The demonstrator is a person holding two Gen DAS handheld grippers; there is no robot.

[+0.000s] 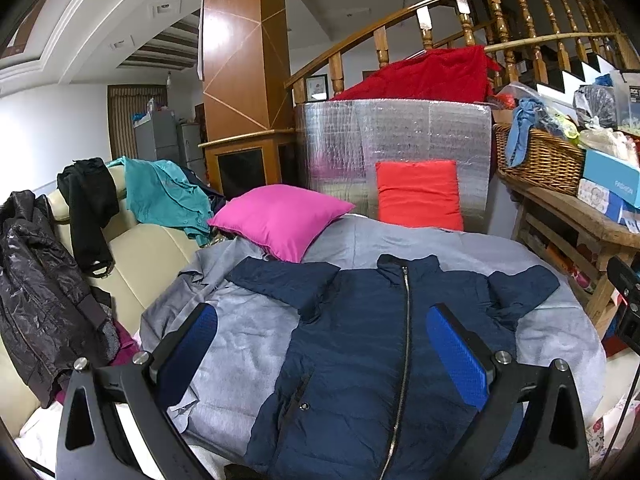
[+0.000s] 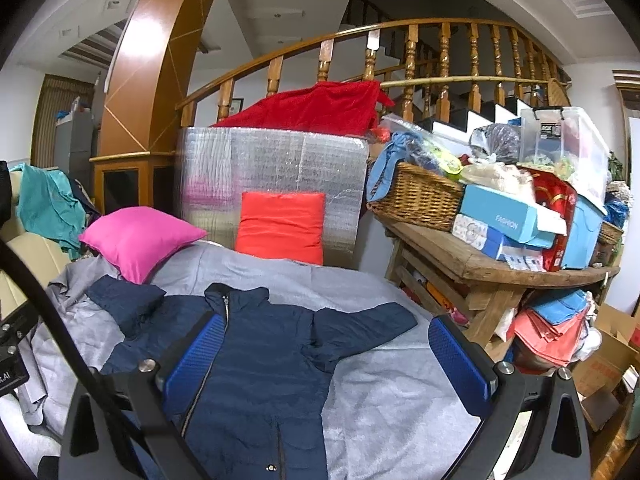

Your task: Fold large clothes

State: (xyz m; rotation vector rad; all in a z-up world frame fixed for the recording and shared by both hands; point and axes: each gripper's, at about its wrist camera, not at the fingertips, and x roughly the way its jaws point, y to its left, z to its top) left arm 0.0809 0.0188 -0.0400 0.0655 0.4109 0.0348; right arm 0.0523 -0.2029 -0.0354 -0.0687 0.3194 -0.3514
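A navy blue zip-front padded jacket [image 1: 360,344] is laid front-up and zipped on a grey cloth-covered bed [image 1: 248,344], collar toward the far end, both sleeves spread outward. The left gripper [image 1: 320,344] is held above the jacket, its blue-padded fingers [image 1: 456,356] spread wide, nothing pinched between them; the jacket body and silver zipper [image 1: 404,340] are seen in the gap. The right gripper [image 2: 324,360] is likewise held over the jacket [image 2: 256,368], fingers [image 2: 460,364] spread apart and empty, with the jacket's right sleeve [image 2: 360,328] lying between them on the grey cover [image 2: 392,400].

A magenta square cushion [image 1: 280,216] is set at the far left of the bed, just beside the jacket's left sleeve [image 1: 284,280]. An orange-red cushion [image 1: 420,194] is propped against a silver foil insulation sheet [image 1: 392,132]. A wicker basket [image 2: 416,196] and boxes are stacked on a wooden worktop [image 2: 500,264] to the right. Dark garments are draped on a cream sofa [image 1: 148,252] at left.
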